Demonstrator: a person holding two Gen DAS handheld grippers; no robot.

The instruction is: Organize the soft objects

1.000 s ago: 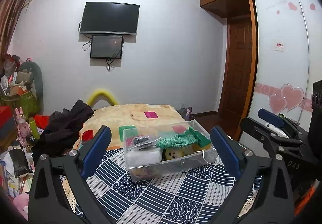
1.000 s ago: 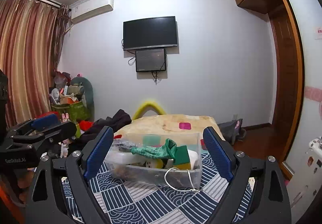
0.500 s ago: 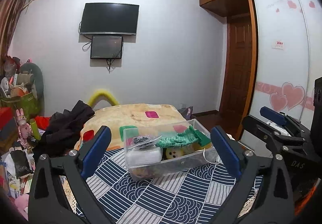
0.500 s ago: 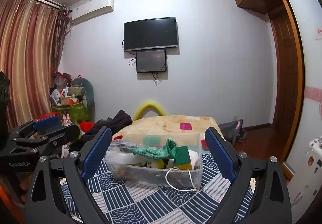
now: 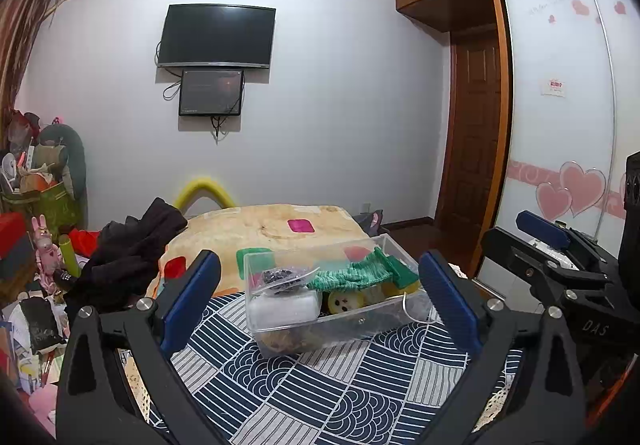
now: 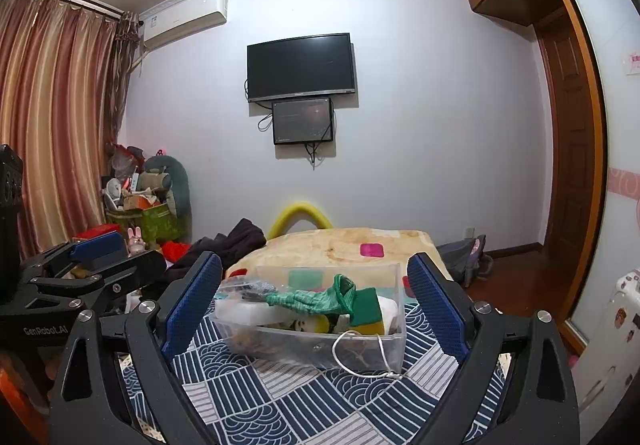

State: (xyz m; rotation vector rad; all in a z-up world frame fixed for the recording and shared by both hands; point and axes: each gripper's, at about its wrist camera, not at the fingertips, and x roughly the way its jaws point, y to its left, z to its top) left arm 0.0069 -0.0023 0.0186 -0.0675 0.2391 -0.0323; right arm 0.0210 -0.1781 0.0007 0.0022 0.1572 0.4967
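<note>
Nothing much moved since earlier frames: both my grippers still hover short of clear box [image 5: 320,309]. My left gripper [image 5: 320,301] fingers wide apart, empty; box sits between and beyond them on patterned cloth [image 5: 320,385]. My right gripper [image 6: 316,309] also spread, empty. Green knit piece [image 6: 316,299] lies atop box contents; white cord [image 6: 360,357] hangs over near wall.

green cloth [image 6: 316,299], navy-white patterned bedspread [image 5: 320,385]
</note>
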